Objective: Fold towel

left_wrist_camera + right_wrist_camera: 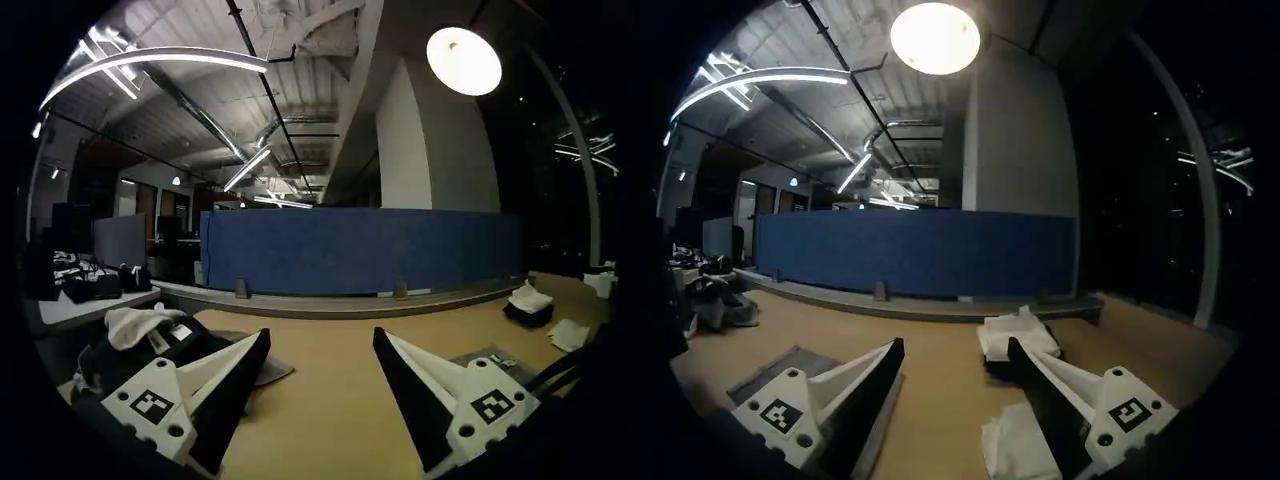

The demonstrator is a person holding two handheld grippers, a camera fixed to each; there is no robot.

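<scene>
Wood worktop [344,400], blue partition [360,248] along its far edge. Left gripper [320,336]: jaws spread, nothing between them, bare worktop ahead. Right gripper [954,344]: jaws spread too, empty. Grey mat [772,372] near left in right gripper view. Folded white towel [1016,330] sits on a dark block [992,362] just past the right gripper's right fingertip. Second white towel [1012,444] lies flat, nearer, beside that finger.

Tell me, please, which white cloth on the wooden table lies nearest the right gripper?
The flat white cloth lying close beside the right gripper; the other white cloth, heaped higher, sits farther back.
</scene>
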